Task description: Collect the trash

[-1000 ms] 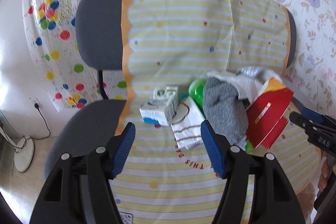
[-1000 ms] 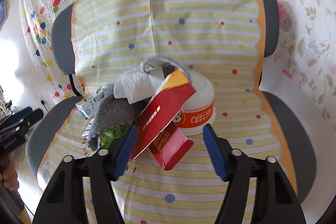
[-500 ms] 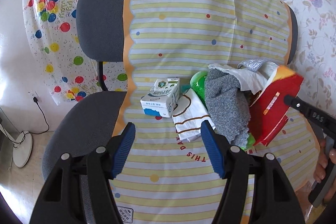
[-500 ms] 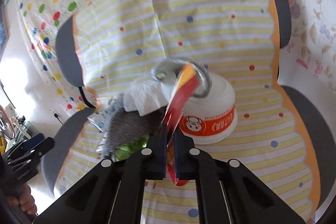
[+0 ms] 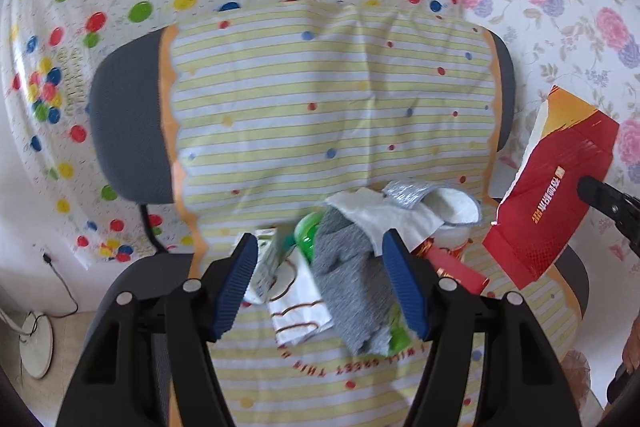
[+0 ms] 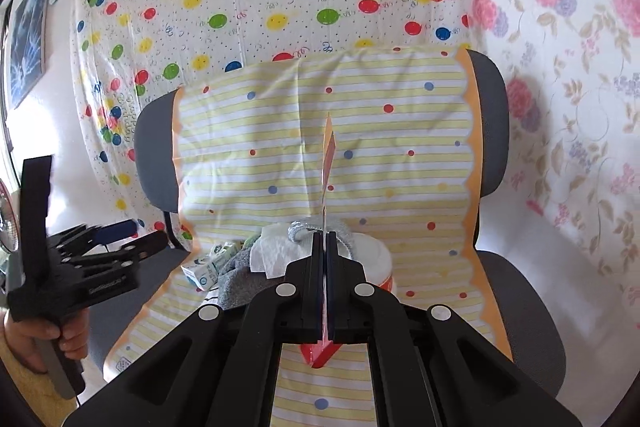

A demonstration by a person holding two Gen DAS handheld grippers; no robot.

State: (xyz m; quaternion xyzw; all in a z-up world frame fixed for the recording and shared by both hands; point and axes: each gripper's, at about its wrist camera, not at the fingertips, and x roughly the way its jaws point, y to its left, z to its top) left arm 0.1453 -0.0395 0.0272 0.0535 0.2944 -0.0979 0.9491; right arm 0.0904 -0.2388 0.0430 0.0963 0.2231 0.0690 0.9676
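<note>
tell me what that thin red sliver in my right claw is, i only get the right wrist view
Observer: The left wrist view shows it broadside. It is a flattened red carton with an orange top. The right claw is shut on it and holds it clear of the pile.
Operator: any more red stuff down there
Observer: Yes, a second red piece lies on the seat cover beside the white tub.
Operator: left claw got anything
Observer: No. The left claw is open over the grey cloth, with nothing pinched.
</note>
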